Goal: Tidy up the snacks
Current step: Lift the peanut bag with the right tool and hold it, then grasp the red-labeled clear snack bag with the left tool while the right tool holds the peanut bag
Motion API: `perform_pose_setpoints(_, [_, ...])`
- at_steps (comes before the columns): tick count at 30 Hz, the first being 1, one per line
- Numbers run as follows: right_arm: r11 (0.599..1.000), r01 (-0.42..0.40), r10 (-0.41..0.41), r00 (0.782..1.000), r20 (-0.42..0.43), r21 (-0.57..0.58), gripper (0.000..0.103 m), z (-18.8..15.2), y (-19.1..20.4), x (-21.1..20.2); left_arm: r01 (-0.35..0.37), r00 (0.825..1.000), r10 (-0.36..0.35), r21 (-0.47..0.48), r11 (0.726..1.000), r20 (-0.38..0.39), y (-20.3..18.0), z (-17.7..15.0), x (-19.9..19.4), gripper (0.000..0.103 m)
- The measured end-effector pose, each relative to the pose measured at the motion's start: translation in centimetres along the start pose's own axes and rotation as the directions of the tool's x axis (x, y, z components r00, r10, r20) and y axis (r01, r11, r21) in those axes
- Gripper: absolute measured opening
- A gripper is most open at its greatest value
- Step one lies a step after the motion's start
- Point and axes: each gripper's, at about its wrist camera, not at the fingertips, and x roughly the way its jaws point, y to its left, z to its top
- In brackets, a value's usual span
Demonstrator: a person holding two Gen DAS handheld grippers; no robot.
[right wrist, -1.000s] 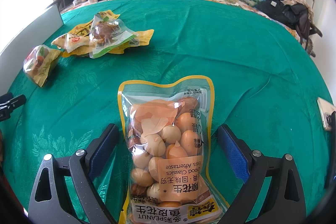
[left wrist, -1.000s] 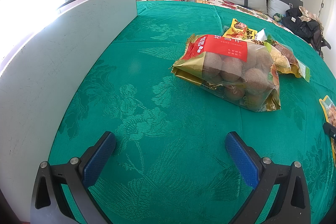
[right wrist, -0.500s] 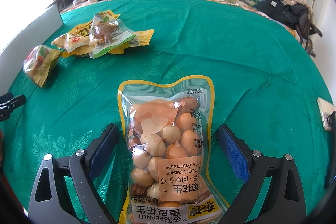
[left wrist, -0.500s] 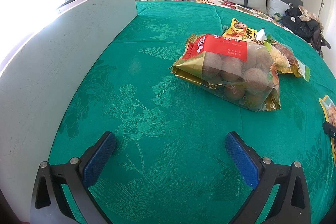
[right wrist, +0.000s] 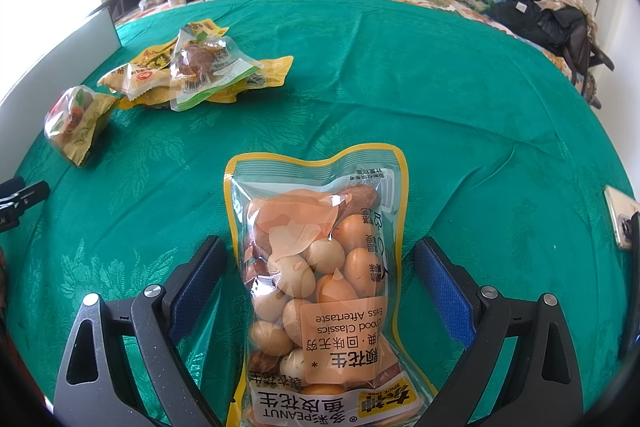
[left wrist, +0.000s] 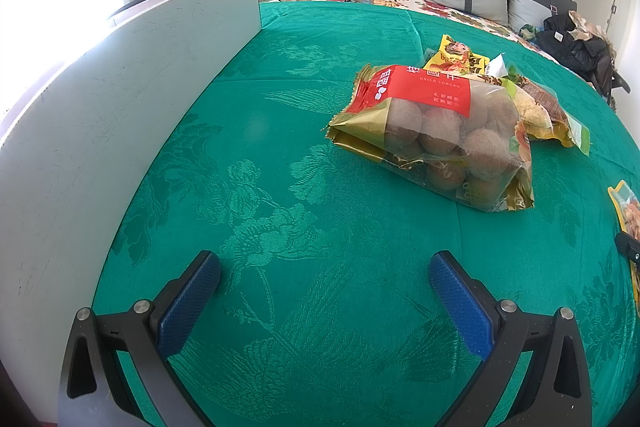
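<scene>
Peanut bag (right wrist: 320,279), yellow-edged and clear-fronted, lies flat on the green bedspread (right wrist: 440,99) at lower centre of the right wrist view, between the wide-spread jaws of the right gripper (right wrist: 320,275), neither blue pad touching it. Upper left of that frame holds a pile of snack packets (right wrist: 196,75). Left gripper (left wrist: 324,287) is also spread wide over bare cloth, with the dried longan bag (left wrist: 436,135) right of centre and a white board (left wrist: 120,99) standing along the left.
</scene>
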Motion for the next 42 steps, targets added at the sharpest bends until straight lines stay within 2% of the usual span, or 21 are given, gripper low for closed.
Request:
perform_pose_setpoints(6, [1.0, 0.0, 0.0, 1.0, 0.0, 0.0, 0.097, 0.0, 0.0, 0.0, 0.002, 1.0, -0.002, 0.006, 1.0, -0.016, 0.0, 0.1, 0.0, 0.103])
perform_pose_setpoints(7, [1.0, 0.0, 0.0, 1.0, 0.0, 0.0, 0.097, 0.0, 0.0, 0.0, 0.013, 0.998, -0.012, 0.019, 1.0, -0.062, -0.1, 0.4, 0.0, 0.103])
perform_pose_setpoints(9, [1.0, -0.001, 0.001, 1.0, 0.0, 0.0, 0.097, 0.0, -0.1, 0.0, 0.1, 0.981, -0.083, 0.09, 0.991, -0.174, -0.4, 1.6, -0.3, 0.102])
perform_pose_setpoints(10, [1.0, -0.001, 0.001, 1.0, 0.0, -0.001, 0.097, 0.0, -0.1, 0.0, 0.138, 0.977, -0.11, 0.148, 0.979, -0.181, -0.8, 2.4, -1.0, 0.101])
perform_pose_setpoints(12, [1.0, -0.001, 0.001, 1.0, 0.0, -0.001, 0.097, 0.0, 0.0, 0.0, 0.166, 0.98, -0.122, 0.303, 0.938, -0.158, -1.6, 3.9, -2.9, 0.101])
perform_pose_setpoints(14, [1.0, -0.001, 0.001, 1.0, 0.0, -0.001, 0.097, 0.0, 0.0, 0.0, 0.167, 0.982, -0.107, 0.459, 0.873, -0.153, -2.6, 5.4, -4.3, 0.101])
perform_pose_setpoints(16, [1.0, -0.001, 0.001, 1.0, 0.0, 0.0, 0.097, 0.0, 0.0, 0.0, 0.175, 0.982, -0.098, 0.564, 0.807, -0.164, -3.5, 6.5, -4.9, 0.101])
perform_pose_setpoints(17, [1.0, -0.001, 0.001, 1.0, 0.0, 0.0, 0.097, 0.0, 0.0, 0.0, 0.183, 0.98, -0.096, 0.593, 0.784, -0.175, -3.9, 6.9, -4.9, 0.101])
perform_pose_setpoints(20, [1.0, -0.001, 0.001, 1.0, 0.0, -0.001, 0.097, 0.0, 0.0, 0.0, 0.188, 0.977, -0.074, 0.638, 0.746, -0.201, -5.0, 7.5, -3.8, 0.101])
perform_pose_setpoints(23, [1.0, -0.001, 0.001, 1.0, 0.0, -0.001, 0.097, 0.0, 0.0, 0.0, 0.15, 0.983, -0.037, 0.658, 0.738, -0.182, -6.2, 7.4, -2.6, 0.101])
perform_pose_setpoints(25, [1.0, -0.002, 0.002, 1.0, 0.0, -0.001, 0.097, 0.0, 0.0, 0.0, 0.171, 0.98, -0.06, 0.665, 0.727, -0.188, -6.9, 7.2, -2.3, 0.101])
perform_pose_setpoints(27, [1.0, -0.002, 0.002, 1.0, 0.0, -0.001, 0.097, 0.0, 0.0, 0.0, 0.182, 0.979, -0.064, 0.704, 0.687, -0.191, -7.6, 7.0, -2.2, 0.101])
perform_pose_setpoints(30, [1.0, -0.001, 0.001, 1.0, 0.0, -0.001, 0.097, 0.0, 0.0, 0.0, 0.146, 0.987, -0.032, 0.791, 0.595, -0.158, -8.3, 6.9, -1.9, 0.101])
perform_pose_setpoints(32, [1.0, -0.001, 0.001, 1.0, 0.0, -0.001, 0.097, 0.0, 0.0, 0.0, 0.129, 0.99, -0.017, 0.826, 0.548, -0.143, -8.6, 7.3, -1.6, 0.101])
perform_pose_setpoints(36, [1.0, -0.002, 0.002, 1.0, 0.0, -0.001, 0.097, -0.1, 0.0, 0.0, 0.163, 0.986, -0.052, 0.85, 0.502, -0.158, -9.6, 9.0, -0.7, 0.101])
perform_pose_setpoints(38, [1.0, -0.002, 0.002, 1.0, 0.0, -0.001, 0.097, -0.1, 0.0, 0.0, 0.211, 0.977, -0.08, 0.863, 0.46, -0.196, -10.2, 9.4, 0.1, 0.101])
perform_pose_setpoints(40, [1.0, -0.002, 0.002, 1.0, 0.0, -0.001, 0.097, -0.1, 0.0, 0.0, 0.243, 0.969, -0.062, 0.879, 0.411, -0.238, -10.8, 9.3, 1.3, 0.101])
perform_pose_setpoints(41, [1.0, -0.002, 0.002, 1.0, 0.0, -0.001, 0.097, -0.1, 0.0, 0.0, 0.259, 0.964, -0.05, 0.882, 0.395, -0.26, -11.1, 9.1, 1.9, 0.101])
perform_pose_setpoints(42, [1.0, -0.002, 0.002, 1.0, 0.0, -0.001, 0.097, -0.1, 0.0, 0.0, 0.278, 0.958, -0.044, 0.878, 0.391, -0.284, -11.2, 9.0, 2.5, 0.1])
